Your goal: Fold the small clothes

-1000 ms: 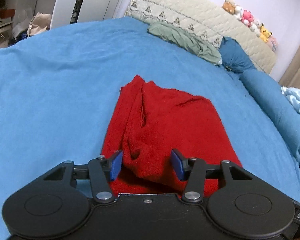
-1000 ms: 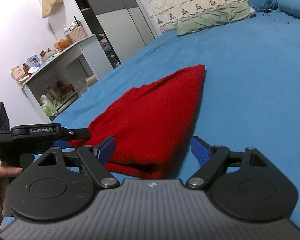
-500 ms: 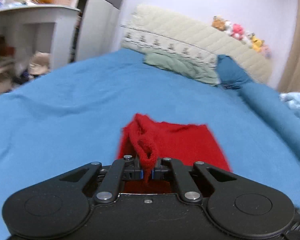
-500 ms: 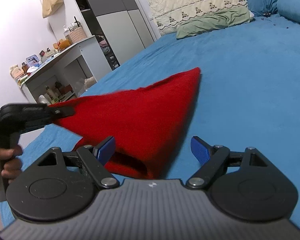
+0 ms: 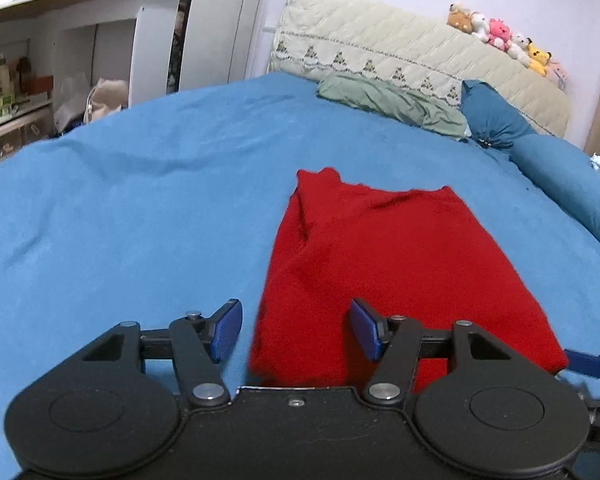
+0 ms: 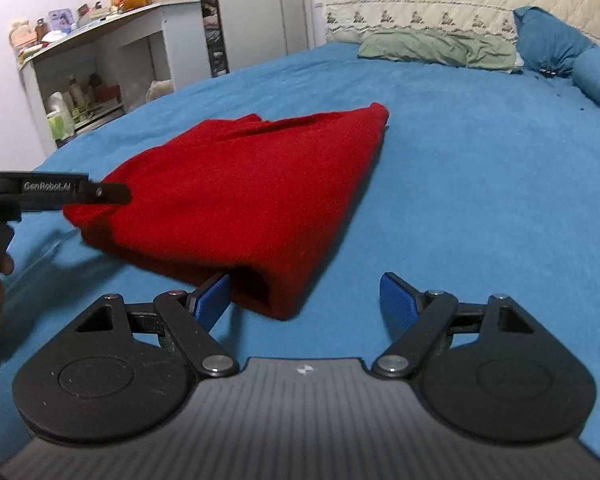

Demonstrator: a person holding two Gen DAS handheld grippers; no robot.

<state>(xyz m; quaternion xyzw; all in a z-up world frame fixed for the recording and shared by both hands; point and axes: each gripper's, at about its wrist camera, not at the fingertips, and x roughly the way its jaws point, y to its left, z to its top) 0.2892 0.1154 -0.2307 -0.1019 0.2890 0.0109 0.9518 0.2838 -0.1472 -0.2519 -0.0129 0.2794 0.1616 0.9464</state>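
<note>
A red knit garment (image 5: 396,264) lies folded flat on the blue bedsheet (image 5: 132,208). My left gripper (image 5: 296,330) is open at the garment's near left corner, its edge between the blue pads, nothing gripped. In the right wrist view the garment (image 6: 252,196) lies ahead and to the left. My right gripper (image 6: 304,300) is open, its left pad beside the garment's near folded corner. The left gripper's body (image 6: 52,192) shows at the garment's far left edge.
A green pillow (image 5: 392,100) and dark blue pillows (image 5: 496,120) lie at the quilted headboard (image 5: 400,52), with plush toys (image 5: 508,40) on top. A white shelf unit (image 5: 60,40) with bottles stands left of the bed. A blue bolster (image 5: 568,192) runs along the right.
My left gripper had shut on the garment's near edge and lifted it; it has now opened and the garment lies folded flat. My right gripper stayed open and moved closer to the garment's corner.
</note>
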